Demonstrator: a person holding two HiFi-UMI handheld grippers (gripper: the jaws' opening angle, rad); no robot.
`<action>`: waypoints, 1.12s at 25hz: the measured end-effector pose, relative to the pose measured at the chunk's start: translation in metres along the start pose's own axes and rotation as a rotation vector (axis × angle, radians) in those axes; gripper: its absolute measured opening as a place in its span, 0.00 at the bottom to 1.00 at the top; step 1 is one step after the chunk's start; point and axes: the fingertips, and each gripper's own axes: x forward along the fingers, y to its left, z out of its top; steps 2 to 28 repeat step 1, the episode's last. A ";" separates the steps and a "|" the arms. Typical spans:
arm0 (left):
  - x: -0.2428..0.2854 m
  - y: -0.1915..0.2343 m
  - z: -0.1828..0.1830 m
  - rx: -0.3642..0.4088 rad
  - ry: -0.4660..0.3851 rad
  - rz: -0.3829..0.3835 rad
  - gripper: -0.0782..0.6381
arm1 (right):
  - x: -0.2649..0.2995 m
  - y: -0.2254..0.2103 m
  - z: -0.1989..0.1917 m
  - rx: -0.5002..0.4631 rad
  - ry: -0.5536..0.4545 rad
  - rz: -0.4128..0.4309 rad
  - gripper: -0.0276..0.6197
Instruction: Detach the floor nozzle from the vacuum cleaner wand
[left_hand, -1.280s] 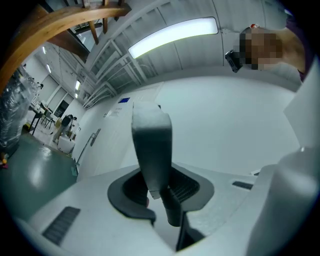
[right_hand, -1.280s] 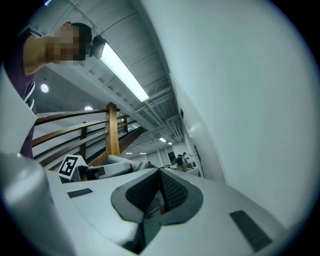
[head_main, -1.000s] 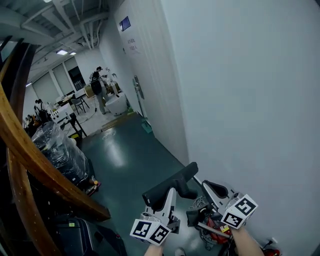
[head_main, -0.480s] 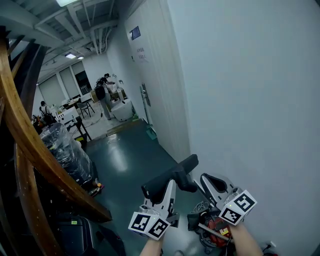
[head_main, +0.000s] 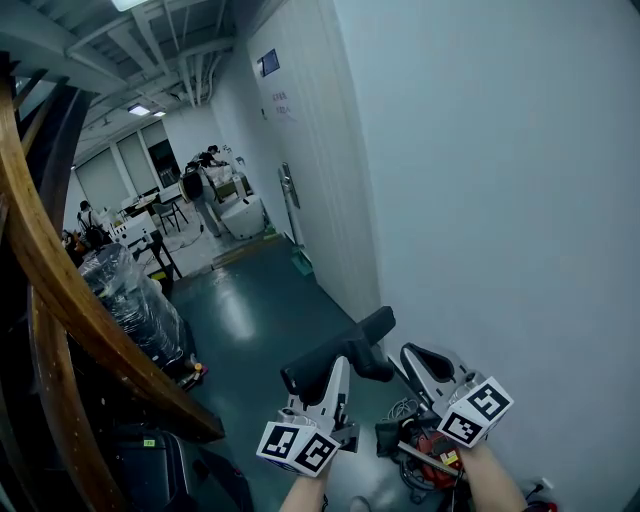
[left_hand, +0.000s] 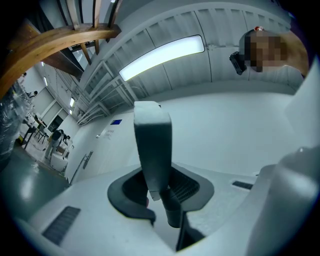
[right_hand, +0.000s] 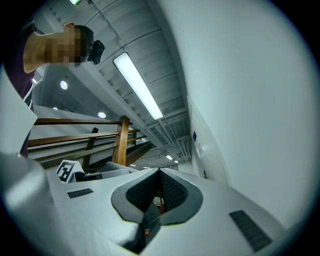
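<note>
Nozzle (head_main: 335, 352): its neck is hidden between the pads of the left tool (left_hand: 162, 192), which is clamped on it. The grey head stands up beyond the tips, above the floor (head_main: 250, 310). Right tool (right_hand: 159, 192), jaws together, sits just right of it. Red vacuum body (head_main: 432, 452) is partly hidden and cut off below; any join to the wand cannot be made out.

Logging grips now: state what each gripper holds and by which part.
The left gripper clamps the floor nozzle by its dark neck. The right gripper is shut, empty.

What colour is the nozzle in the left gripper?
The nozzle is dark grey; head view shows it best.
</note>
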 end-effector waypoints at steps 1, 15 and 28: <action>-0.001 0.001 -0.001 -0.002 0.000 0.002 0.26 | 0.000 0.000 -0.001 -0.001 0.001 -0.001 0.07; -0.001 0.001 -0.001 -0.002 0.000 0.002 0.26 | 0.000 0.000 -0.001 -0.001 0.001 -0.001 0.07; -0.001 0.001 -0.001 -0.002 0.000 0.002 0.26 | 0.000 0.000 -0.001 -0.001 0.001 -0.001 0.07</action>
